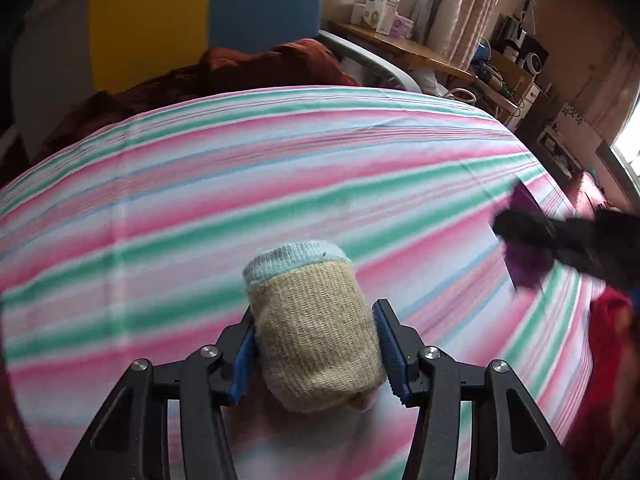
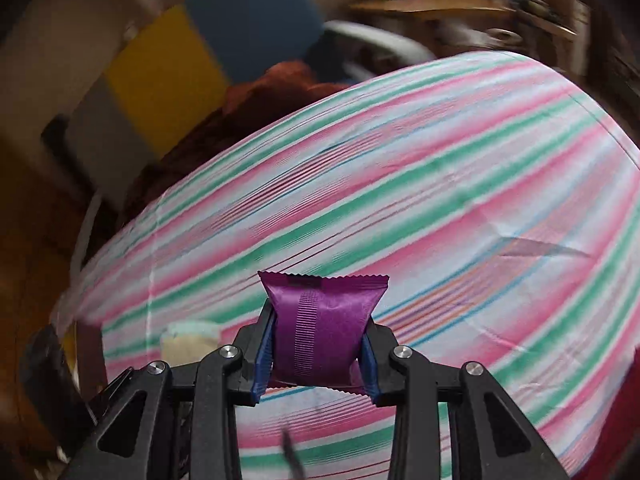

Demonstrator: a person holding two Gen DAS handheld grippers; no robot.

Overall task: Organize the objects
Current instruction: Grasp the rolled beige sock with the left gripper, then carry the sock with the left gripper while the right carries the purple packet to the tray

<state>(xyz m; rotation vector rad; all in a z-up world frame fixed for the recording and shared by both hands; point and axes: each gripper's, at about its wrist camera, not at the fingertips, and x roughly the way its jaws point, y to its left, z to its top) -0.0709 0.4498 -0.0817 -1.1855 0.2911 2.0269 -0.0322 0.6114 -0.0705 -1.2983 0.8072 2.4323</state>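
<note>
A rolled sock (image 1: 316,332), beige with a pale blue cuff, sits between the blue pads of my left gripper (image 1: 316,312), which is shut on its sides just above the striped bed sheet (image 1: 280,168). A shiny purple snack packet (image 2: 324,332) with crimped ends is squeezed in my right gripper (image 2: 320,314), shut on it over the sheet (image 2: 440,200). In the left wrist view the right gripper (image 1: 520,228) shows blurred at the right with the purple packet (image 1: 528,268). The right wrist view catches the sock (image 2: 192,338) at lower left.
A rust-brown blanket (image 1: 260,68) lies bunched at the bed's far edge, with a blue and yellow panel (image 1: 208,12) behind it. A wooden desk (image 1: 400,46) with boxes stands at the back right. Red fabric (image 1: 612,340) lies at the right edge.
</note>
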